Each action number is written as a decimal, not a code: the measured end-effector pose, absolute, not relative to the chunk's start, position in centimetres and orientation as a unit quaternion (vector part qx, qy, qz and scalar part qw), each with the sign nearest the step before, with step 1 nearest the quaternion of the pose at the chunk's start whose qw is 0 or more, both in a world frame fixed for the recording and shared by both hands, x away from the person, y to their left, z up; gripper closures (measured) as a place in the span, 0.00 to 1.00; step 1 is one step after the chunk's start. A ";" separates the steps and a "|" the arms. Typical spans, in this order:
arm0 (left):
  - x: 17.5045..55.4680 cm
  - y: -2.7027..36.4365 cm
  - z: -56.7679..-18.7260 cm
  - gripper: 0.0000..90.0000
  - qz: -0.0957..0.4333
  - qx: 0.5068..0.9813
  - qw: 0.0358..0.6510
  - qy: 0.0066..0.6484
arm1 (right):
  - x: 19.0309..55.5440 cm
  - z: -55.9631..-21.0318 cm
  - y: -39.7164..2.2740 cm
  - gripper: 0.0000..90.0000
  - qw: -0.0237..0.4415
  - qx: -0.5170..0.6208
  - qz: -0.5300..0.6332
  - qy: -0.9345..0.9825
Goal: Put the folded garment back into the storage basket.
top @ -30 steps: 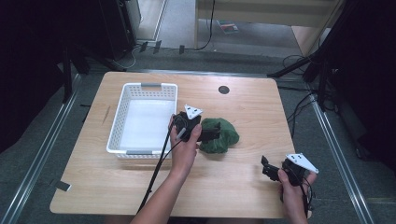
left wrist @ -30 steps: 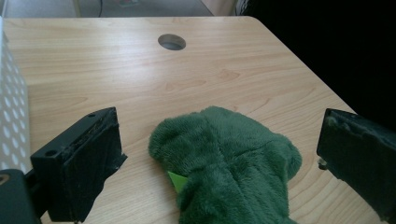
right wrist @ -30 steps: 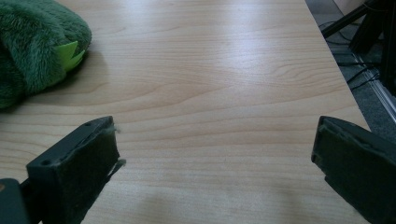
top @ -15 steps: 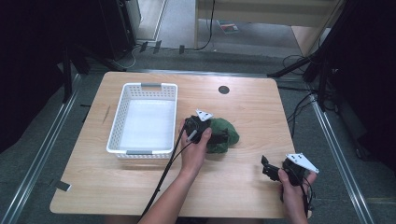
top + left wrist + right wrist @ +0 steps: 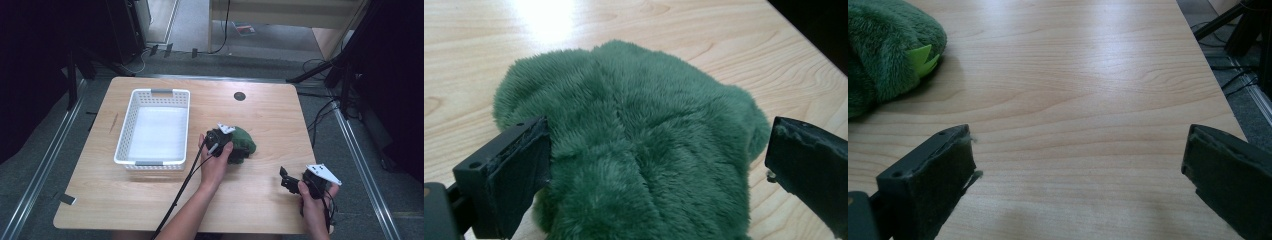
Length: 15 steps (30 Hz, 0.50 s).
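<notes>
Left gripper view: the green plush toy (image 5: 639,165) lies on the wooden surface (image 5: 574,30) between the left gripper (image 5: 656,165)'s wide-open jaws, one jaw touching its fur; nothing is clamped. The white basket (image 5: 125,145) stands just left; the right gripper (image 5: 1078,185), jaws spread and empty, hovers well apart.

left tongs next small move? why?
Probably close them: the left tongs stand open with the fluffy green plush toy between the jaws, one jaw against the fur, the other apart. The white plastic basket sits beside it.
</notes>
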<state>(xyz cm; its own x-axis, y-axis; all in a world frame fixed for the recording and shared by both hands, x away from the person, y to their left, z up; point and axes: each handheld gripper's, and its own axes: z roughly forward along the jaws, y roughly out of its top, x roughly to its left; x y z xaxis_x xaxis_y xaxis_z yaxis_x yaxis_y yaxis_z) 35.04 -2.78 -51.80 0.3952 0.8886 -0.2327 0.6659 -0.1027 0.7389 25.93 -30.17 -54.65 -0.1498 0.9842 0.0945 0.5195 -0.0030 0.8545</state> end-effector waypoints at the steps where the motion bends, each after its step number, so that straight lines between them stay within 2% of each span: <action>1: 35.0 -2.8 -51.8 0.00 0.137 0.730 0.406 0.533 | 25.9 -54.7 -30.2 0.01 0.290 0.584 0.401 0.644; 15: 35.3 -3.4 -53.4 0.00 0.149 0.729 0.380 0.550 | 26.0 -54.6 -30.1 0.01 0.288 0.586 0.400 0.643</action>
